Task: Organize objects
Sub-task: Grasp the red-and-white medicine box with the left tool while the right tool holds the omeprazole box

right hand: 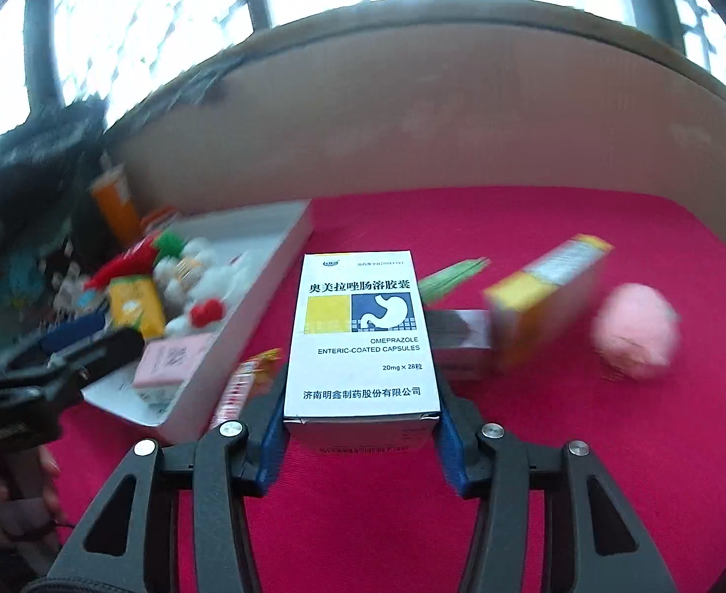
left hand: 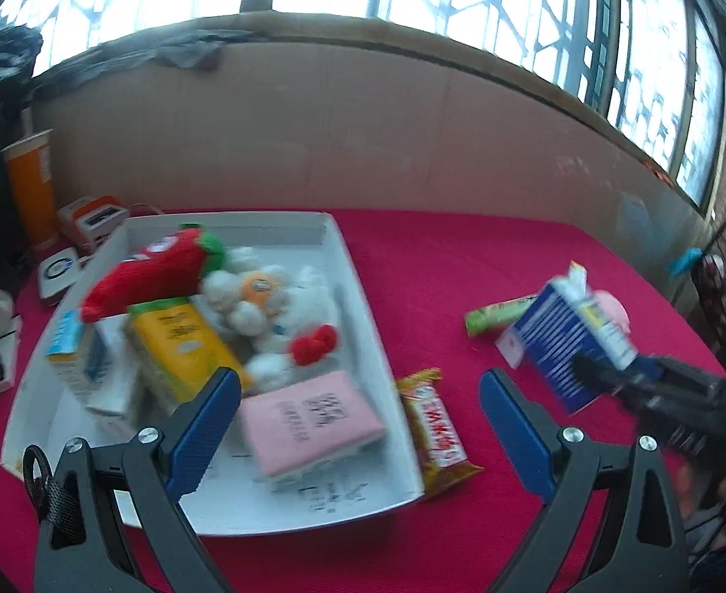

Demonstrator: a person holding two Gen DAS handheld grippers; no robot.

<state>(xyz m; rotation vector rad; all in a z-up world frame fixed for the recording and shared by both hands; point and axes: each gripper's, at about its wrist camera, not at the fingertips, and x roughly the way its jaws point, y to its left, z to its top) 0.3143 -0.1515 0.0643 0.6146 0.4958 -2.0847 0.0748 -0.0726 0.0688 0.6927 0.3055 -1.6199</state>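
Note:
My right gripper [right hand: 360, 385] is shut on a white and blue Omeprazole capsule box [right hand: 360, 331] and holds it above the red tablecloth; the box also shows in the left wrist view [left hand: 568, 341] to the right of the white tray [left hand: 363, 296]. My left gripper [left hand: 360, 395] is open and empty over the tray's near right corner. In the tray lie a pink box [left hand: 308, 425], a yellow packet [left hand: 180, 341], a red chili plush [left hand: 150, 272], a white plush [left hand: 269, 306] and a small blue carton [left hand: 74, 351]. A yellow snack bar [left hand: 434, 430] lies just right of the tray.
On the cloth lie a green stick pack [right hand: 449, 274], a yellow and grey box [right hand: 545, 296], a flat grey box [right hand: 459, 341] and a pink pompom [right hand: 634, 328]. An orange cup [left hand: 32, 183] and small gadgets [left hand: 91, 217] stand left of the tray. A cardboard wall [left hand: 363, 123] runs behind.

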